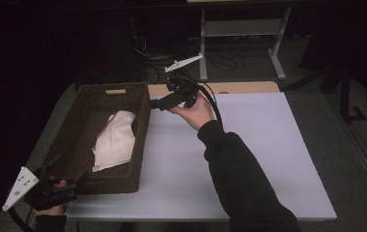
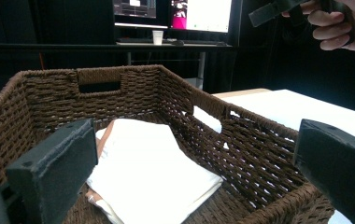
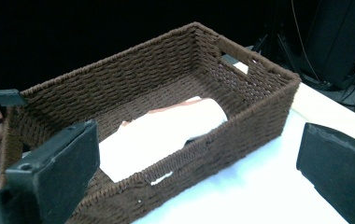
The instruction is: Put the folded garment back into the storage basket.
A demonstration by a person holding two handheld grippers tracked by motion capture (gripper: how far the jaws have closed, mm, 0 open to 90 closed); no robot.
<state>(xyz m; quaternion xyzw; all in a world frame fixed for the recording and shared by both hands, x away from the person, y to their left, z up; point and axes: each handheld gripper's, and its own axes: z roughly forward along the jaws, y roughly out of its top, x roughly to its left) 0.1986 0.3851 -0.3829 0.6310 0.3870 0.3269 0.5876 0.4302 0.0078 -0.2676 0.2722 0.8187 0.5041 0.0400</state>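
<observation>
A brown wicker basket (image 1: 140, 140) stands on the left part of the white table (image 1: 249, 154). A folded white cloth (image 1: 116, 140) lies inside it, with a reddish-brown edge peeking out beneath. My left gripper (image 1: 69, 169) hovers at the basket's near left corner, open and holding nothing. The left gripper view looks over the basket's near rim (image 2: 255, 154) onto the cloth (image 2: 152, 172). My right gripper (image 1: 153, 103) is held in the air by the basket's far right corner, pointing at it, open and holding nothing. The right gripper view shows the basket (image 3: 241, 126) and the cloth (image 3: 161, 135) between its jaws.
A wooden board (image 1: 239, 87) runs along the table's far edge. Beyond it stand a metal table frame (image 1: 242, 29) and floor cables (image 1: 220, 60). Monitors (image 2: 199, 14) and a paper cup (image 2: 157, 36) sit on a desk behind the basket.
</observation>
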